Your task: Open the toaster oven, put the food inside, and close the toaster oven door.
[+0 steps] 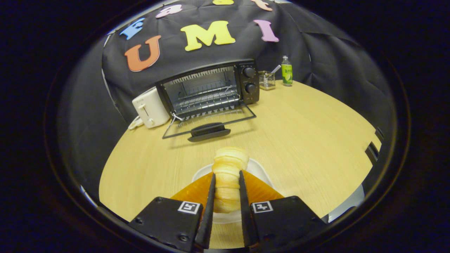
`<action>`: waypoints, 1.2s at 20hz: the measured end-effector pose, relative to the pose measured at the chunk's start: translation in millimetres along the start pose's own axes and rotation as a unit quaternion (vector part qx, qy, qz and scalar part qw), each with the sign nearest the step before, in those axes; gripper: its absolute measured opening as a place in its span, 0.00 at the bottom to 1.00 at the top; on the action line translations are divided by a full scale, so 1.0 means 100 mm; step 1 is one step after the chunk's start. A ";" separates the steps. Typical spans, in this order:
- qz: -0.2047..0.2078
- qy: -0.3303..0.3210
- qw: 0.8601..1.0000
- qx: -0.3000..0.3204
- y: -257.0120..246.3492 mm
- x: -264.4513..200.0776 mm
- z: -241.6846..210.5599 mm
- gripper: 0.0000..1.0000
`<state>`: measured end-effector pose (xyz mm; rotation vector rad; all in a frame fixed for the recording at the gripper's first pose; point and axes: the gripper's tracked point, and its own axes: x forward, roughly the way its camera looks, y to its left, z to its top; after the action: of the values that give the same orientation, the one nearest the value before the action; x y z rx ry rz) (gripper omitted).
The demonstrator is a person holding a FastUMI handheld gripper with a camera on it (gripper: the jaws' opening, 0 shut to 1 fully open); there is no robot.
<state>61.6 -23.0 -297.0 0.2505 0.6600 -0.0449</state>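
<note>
Wooden tabletop [299, 130] carries everything. The tongs [227, 191] are clamped on a pale, ridged bread [227, 172], with one finger pressing each side of it. The bread pokes out ahead of the fingers, and it is over a white plate [258, 168] near the front edge of the tabletop. I cannot tell if the bread touches the plate.

Far beyond the fingers, at the back edge, sits a black oven [211, 89]. Its door [211, 124] is open and lies flat toward the tongs, with the handle [208, 131] at the front. A wire rack [207, 98] shows inside.

A white toaster [150, 111] stands just left of the oven, touching it. To the right of the oven are a small wire basket [266, 80] and a green bottle [287, 71], close together at the back edge.
</note>
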 end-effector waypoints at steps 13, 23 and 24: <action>0.033 -0.031 0.994 0.096 0.83 1.35 1.41 0.40; -0.031 -0.068 0.990 0.116 0.78 2.45 1.74 0.40; -0.033 -0.072 0.991 0.108 0.79 2.48 1.77 0.40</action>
<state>373.8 19.2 -297.2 0.4291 0.5186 -0.1975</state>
